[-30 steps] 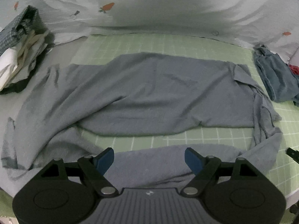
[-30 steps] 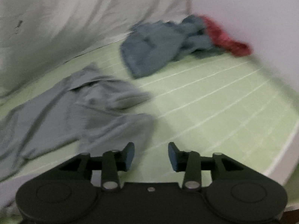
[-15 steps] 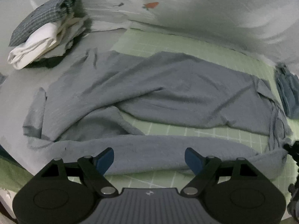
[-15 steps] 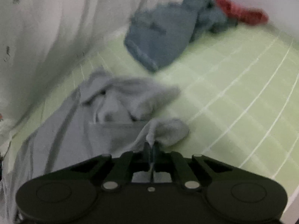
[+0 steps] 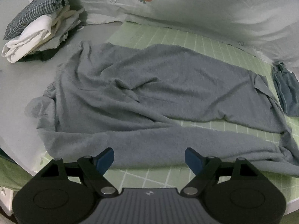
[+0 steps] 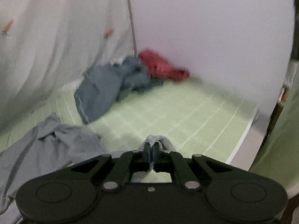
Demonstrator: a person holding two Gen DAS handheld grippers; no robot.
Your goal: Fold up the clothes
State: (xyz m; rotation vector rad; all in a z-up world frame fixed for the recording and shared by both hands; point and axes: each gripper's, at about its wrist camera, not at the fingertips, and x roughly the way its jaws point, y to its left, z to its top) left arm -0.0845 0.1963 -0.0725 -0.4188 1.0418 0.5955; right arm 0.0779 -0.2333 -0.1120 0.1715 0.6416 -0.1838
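A grey long garment (image 5: pixel 149 93) lies spread and rumpled across the green checked mat (image 5: pixel 186 41), its near leg running along the front. My left gripper (image 5: pixel 149 157) hovers open just above that near leg, nothing between its blue pads. In the right wrist view my right gripper (image 6: pixel 151 147) is shut on a bunched end of the grey garment (image 6: pixel 157 139), lifted off the mat, while the rest of the cloth (image 6: pixel 46 149) trails to the left.
A stack of folded clothes (image 5: pixel 37 22) sits at the back left. A blue garment (image 6: pixel 108 85) and a red one (image 6: pixel 162 66) lie heaped in the far corner by the wall. A white patterned sheet (image 5: pixel 186 5) lines the back. The mat's edge (image 6: pixel 241 141) runs at the right.
My right gripper went from open to shut on the garment's end and lifted it. The left gripper shifted along the near leg toward the garment's left part, staying open.
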